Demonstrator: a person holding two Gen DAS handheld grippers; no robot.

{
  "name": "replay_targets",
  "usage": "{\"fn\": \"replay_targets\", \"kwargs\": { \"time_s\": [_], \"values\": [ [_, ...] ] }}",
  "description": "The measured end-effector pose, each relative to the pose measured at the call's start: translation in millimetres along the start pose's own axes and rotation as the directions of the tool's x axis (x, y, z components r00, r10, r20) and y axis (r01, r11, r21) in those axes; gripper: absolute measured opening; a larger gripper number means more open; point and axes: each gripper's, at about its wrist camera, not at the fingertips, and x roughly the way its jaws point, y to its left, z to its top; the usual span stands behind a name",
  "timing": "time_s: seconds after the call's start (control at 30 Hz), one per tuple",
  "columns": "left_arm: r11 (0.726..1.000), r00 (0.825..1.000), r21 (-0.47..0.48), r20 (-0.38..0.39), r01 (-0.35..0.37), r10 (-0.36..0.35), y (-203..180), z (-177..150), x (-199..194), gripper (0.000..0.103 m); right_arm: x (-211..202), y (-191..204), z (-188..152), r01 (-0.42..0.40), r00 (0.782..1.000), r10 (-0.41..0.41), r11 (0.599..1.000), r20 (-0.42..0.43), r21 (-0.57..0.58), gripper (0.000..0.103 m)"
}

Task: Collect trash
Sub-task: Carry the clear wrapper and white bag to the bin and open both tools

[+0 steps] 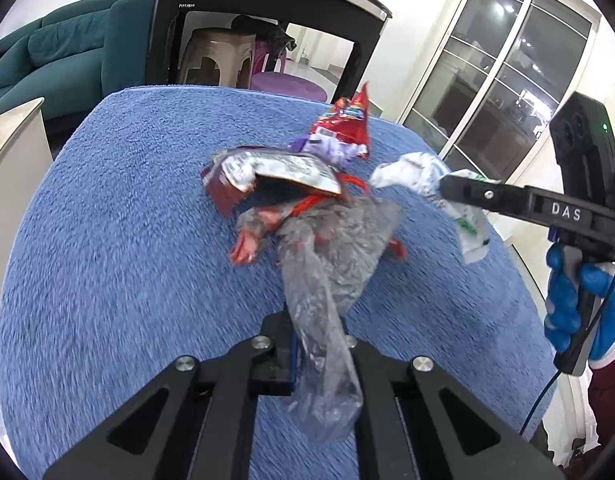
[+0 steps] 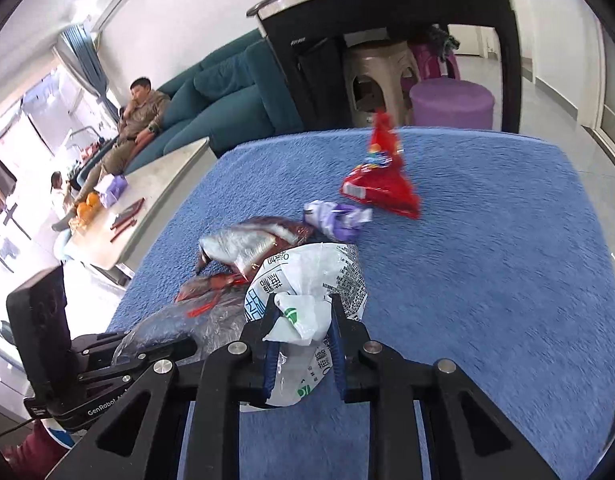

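Blue fleecy surface (image 1: 107,240) carries my litter. Left hand-held gripper (image 1: 319,344) is clenched on the clear plastic bag (image 1: 331,248), which trails ahead; right hand-held gripper (image 2: 301,332) seemingly pinches the white wrapper (image 2: 307,276). Red packet (image 2: 381,184) lies farthest ahead.

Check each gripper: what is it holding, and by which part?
Left gripper pinches the clear plastic bag at its near, twisted end. Right gripper clamps the white printed bag by its bunched near end.
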Motion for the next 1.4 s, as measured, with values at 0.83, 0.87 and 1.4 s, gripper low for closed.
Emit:
{"fn": "replay_targets", "kwargs": {
  "time_s": [0.83,0.87,1.4],
  "values": [
    [0.998,0.985,0.059,0.165,0.032,-0.041,-99.1,55.5,-109.8,0.003,-164.2,-85.8,-77.6,0.029,0.967,-0.076,0.981,0.243,0.191,0.021],
    [0.997,0.986,0.067,0.161,0.035,-0.045,-105.4,58.7,-108.5,0.003,-170.2,-91.5,-80.9,0.029,0.964,-0.081,0.979,0.254,0.203,0.021],
    [0.942,0.980,0.287,0.041,0.176,-0.196,-283.3,110.4,-36.2,0.003,-237.4,-210.7,-156.6,0.053,0.923,-0.209,0.900,0.322,0.433,0.021]
  ]
}}
